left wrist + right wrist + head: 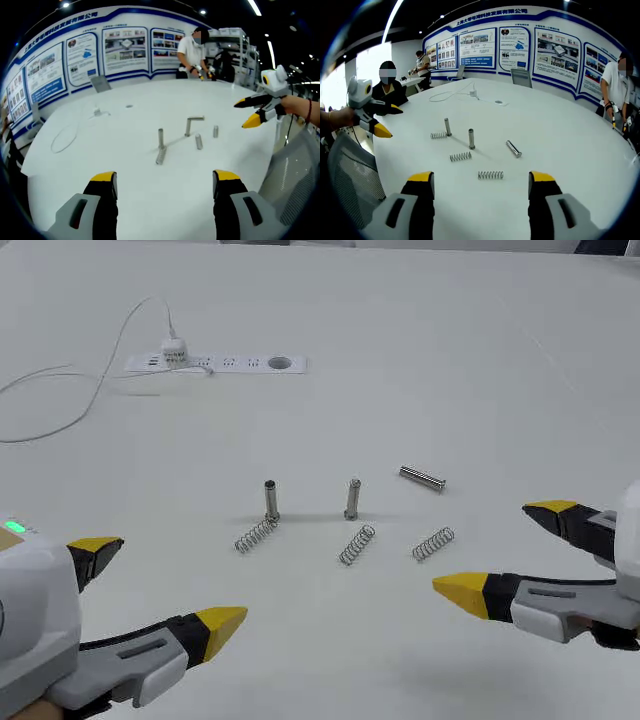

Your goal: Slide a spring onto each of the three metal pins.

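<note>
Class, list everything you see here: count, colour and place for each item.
Upright pins: two, silver, table centre.
Lying pin: one, silver, right of them.
Springs: three, silver, lying in front of the pins.
Power strip: one, white, far left, cable attached.
Table: one, white.
Posters: several, blue and white, back wall.
Other people: at least three, background.
Left gripper: one, grey, yellow tips, open, lower left.
Right gripper: one, same colours, open, lower right.
</note>
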{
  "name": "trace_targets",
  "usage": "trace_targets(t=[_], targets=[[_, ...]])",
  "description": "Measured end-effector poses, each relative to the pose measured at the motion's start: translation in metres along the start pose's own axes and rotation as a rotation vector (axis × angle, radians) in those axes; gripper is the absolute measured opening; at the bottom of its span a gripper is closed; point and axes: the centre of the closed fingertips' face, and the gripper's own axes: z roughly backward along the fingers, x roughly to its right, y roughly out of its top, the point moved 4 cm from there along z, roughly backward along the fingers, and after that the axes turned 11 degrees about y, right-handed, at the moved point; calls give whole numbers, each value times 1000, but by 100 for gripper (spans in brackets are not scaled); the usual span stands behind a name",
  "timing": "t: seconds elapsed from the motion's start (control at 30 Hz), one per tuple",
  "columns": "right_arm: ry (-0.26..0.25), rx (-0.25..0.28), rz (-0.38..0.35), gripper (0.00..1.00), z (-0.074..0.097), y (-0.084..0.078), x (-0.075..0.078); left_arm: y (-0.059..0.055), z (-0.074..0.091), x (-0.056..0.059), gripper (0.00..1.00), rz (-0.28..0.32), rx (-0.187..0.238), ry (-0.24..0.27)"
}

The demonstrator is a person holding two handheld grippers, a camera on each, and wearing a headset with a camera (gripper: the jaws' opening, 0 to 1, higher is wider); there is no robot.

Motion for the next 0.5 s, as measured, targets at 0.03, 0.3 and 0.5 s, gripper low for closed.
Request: trace_targets(t=[0.03, 0.3, 0.5], targets=[[1, -4, -5, 77, -1, 0, 3, 0, 0, 0, 80, -1, -1, -2], [-3, -20, 20, 69, -9, 8, 23, 0, -3, 3, 81, -2, 0, -12], [8, -38, 31, 62, -19, 16, 38, 0, -4, 4, 83, 5, 0, -23]])
